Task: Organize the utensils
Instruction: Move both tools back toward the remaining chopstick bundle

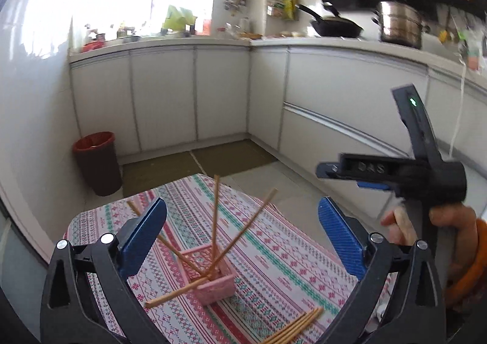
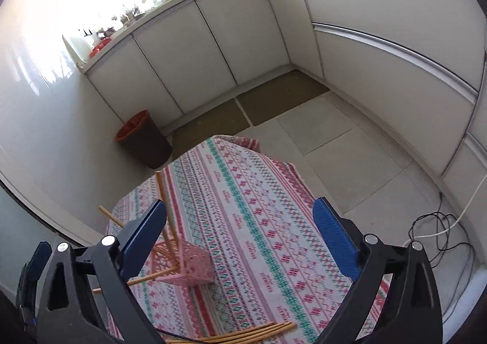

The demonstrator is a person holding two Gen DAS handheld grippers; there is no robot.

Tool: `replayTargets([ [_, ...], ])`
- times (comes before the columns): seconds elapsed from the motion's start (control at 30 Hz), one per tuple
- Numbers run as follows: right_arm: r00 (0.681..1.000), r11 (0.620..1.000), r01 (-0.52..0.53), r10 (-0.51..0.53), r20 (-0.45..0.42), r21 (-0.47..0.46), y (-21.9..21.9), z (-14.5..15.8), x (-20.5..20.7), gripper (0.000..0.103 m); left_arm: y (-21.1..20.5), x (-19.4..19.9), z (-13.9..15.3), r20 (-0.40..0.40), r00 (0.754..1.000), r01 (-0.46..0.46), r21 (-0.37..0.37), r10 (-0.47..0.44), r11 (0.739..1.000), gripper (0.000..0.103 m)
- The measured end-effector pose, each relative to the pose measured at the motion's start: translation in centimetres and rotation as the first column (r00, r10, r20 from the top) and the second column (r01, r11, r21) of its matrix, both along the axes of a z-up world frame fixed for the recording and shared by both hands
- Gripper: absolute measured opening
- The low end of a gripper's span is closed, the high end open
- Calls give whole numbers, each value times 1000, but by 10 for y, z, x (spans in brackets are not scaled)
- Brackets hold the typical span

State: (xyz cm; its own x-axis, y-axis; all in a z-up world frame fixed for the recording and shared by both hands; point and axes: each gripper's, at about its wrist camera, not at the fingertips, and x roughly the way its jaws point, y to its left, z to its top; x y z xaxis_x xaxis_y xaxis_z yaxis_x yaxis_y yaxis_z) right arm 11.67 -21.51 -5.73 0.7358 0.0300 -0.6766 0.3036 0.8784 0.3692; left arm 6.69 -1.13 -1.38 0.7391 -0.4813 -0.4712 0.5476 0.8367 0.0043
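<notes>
Four chopsticks (image 1: 213, 222) are already placed in the pink basket (image 1: 213, 280) (mid-tabletop); a bundle (image 1: 295, 325) is left at the near edge. Both grippers (image 1: 243, 240) (image 2: 240, 237) are held wide, empty.

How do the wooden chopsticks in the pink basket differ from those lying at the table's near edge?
The chopsticks in the pink lattice basket lean apart in different directions; the loose chopsticks lie flat, nearly parallel, on the patterned tablecloth. Both are thin, light wood.

Four chopsticks (image 1: 215, 219) lean splayed in a pink basket (image 1: 210, 277) on the patterned tablecloth (image 1: 274, 252).
</notes>
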Motion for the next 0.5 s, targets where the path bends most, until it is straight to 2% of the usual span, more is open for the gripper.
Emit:
replayTargets([
  [0.07,999,1000,25,-26,-30,-17,-10,-7,-2,95,-18,-3,-15,-59,993,103,86,-98,991,96],
  [0.13,996,998,62,-63,-56,-13,-22,-13,-6,95,-37,-9,-34,-84,985,167,199,-153,966,96],
  [0.17,995,997,73,-73,-65,-1,-28,-16,-9,95,-43,-11,-43,-109,978,198,233,-177,952,96],
  [0.27,990,994,101,-97,-100,38,-46,-25,-16,95,-61,-11,-78,-250,940,308,325,-233,894,96],
  [0.43,977,974,141,-108,-182,178,-67,-51,-27,96,-74,10,-148,-445,886,345,436,-135,831,96],
  [0.5,973,961,134,-81,-217,243,-69,-64,-29,96,-79,12,-172,-488,865,370,470,-113,801,92],
])
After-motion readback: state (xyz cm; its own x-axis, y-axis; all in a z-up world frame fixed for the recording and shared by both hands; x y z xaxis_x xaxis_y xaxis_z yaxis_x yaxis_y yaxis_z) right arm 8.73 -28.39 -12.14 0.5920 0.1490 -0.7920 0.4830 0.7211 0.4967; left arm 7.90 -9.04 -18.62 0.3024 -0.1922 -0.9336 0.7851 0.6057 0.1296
